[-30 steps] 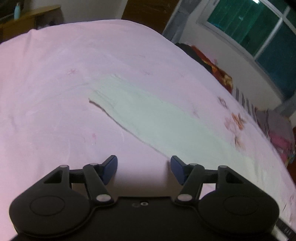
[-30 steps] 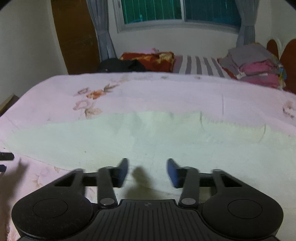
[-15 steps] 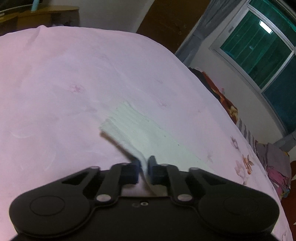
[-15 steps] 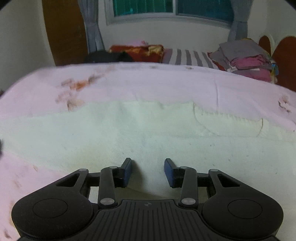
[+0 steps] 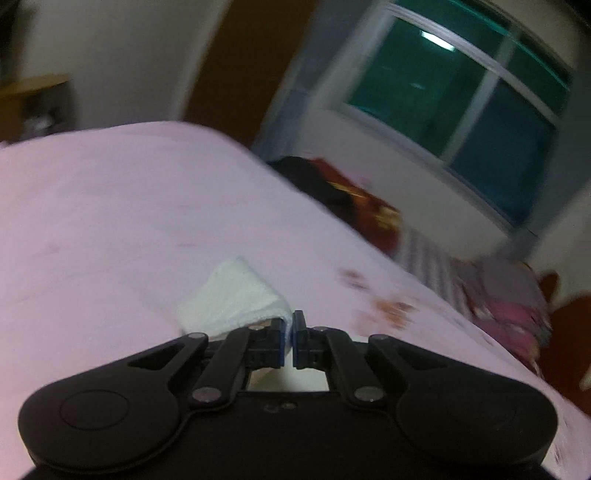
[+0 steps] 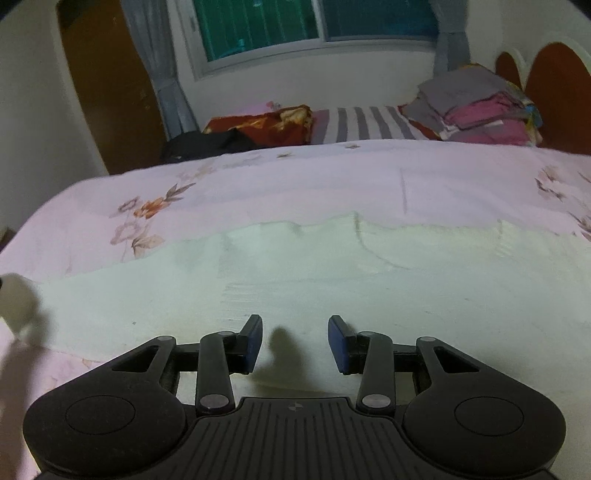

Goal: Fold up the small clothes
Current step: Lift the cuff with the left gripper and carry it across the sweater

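Observation:
A pale green cloth lies spread across the pink flowered bed sheet. My left gripper is shut on one end of it, and a bunched white-green fold hangs lifted off the bed just left of the pads. In the right wrist view that raised end shows blurred at the far left edge. My right gripper hovers over the cloth's near edge with its blue pads apart and nothing between them.
At the bed's far side lie a stack of folded clothes, a striped pillow, a red patterned blanket and a black item. Behind are a window, a wooden door and a headboard.
My left gripper closed on the cloth's end and rose with it, bunching the fabric; its view tilted up toward the window. The right gripper shifted slightly over the cloth, jaws unchanged.

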A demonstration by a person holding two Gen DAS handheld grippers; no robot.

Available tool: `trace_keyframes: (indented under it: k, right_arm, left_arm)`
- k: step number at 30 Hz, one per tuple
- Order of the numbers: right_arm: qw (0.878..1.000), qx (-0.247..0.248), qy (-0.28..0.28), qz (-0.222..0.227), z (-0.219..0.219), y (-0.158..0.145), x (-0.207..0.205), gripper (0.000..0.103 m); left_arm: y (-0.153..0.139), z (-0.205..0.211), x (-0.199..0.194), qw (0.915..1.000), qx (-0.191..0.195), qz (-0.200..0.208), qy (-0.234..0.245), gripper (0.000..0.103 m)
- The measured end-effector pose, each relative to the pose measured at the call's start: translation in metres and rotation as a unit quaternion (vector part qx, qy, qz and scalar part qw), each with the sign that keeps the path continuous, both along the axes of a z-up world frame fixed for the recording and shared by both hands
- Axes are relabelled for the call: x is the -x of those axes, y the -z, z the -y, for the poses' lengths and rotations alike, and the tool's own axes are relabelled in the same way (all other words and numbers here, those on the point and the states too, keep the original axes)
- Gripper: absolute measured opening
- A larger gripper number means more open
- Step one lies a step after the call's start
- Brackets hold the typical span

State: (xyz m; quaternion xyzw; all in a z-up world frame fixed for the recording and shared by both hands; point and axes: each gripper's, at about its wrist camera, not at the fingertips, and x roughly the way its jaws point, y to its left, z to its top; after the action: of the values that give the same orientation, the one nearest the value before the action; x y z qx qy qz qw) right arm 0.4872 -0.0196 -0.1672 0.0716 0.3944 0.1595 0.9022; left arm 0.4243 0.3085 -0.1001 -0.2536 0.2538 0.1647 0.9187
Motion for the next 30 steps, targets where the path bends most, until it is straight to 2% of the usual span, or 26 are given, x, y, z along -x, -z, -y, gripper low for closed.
trace_keyframes:
  k: [4,8,13,19,22,24,25,26,28,29,30]
  right_arm:
    - [1.0,-0.006,0.019,0.003,0.025,-0.007,0.008,0.04]
    - [0.999,-0.01,0.037,0.007,0.057,-0.012,0.018,0.04]
    - [0.998,-0.01,0.065,0.006,0.103,-0.015,0.03,0.04]
    - [0.995,-0.01,0.096,0.003,0.151,-0.015,0.044,0.04]
    - [0.995,-0.019,0.102,-0.003,0.167,-0.015,0.047,0.04]
    - [0.995,-0.025,0.101,-0.005,0.172,-0.015,0.048,0.04]
    - [0.995,-0.03,0.098,-0.005,0.174,-0.016,0.049,0.04]
    - [0.995,-0.034,0.096,-0.005,0.175,-0.016,0.05,0.04]
    - [0.995,-0.044,0.088,-0.007,0.173,-0.017,0.048,0.041]
    - [0.996,-0.05,0.08,-0.008,0.169,-0.017,0.045,0.042]
    - [0.996,-0.053,0.073,-0.008,0.165,-0.018,0.045,0.048]
  left_arm:
    - [-0.015,0.066,-0.022,0.9965,-0.011,0.011,0.082,0.003]
    - [-0.019,0.14,-0.044,0.9856,-0.026,0.017,0.166,0.003]
    - [-0.006,0.236,-0.062,0.9651,-0.04,0.003,0.259,0.003]
    - [0.037,0.312,-0.058,0.9384,-0.083,-0.052,0.331,0.005]
    - [0.054,0.323,-0.052,0.9307,-0.095,-0.081,0.344,0.02]
    - [0.054,0.324,-0.039,0.9276,-0.105,-0.083,0.349,0.024]
    - [0.051,0.322,-0.033,0.9274,-0.112,-0.084,0.347,0.036]
    - [0.05,0.319,-0.031,0.9277,-0.117,-0.084,0.344,0.051]
    - [0.046,0.314,-0.025,0.933,-0.128,-0.075,0.328,0.063]
    - [0.043,0.31,-0.022,0.9353,-0.134,-0.071,0.32,0.063]
    - [0.04,0.306,-0.02,0.9367,-0.138,-0.072,0.313,0.063]
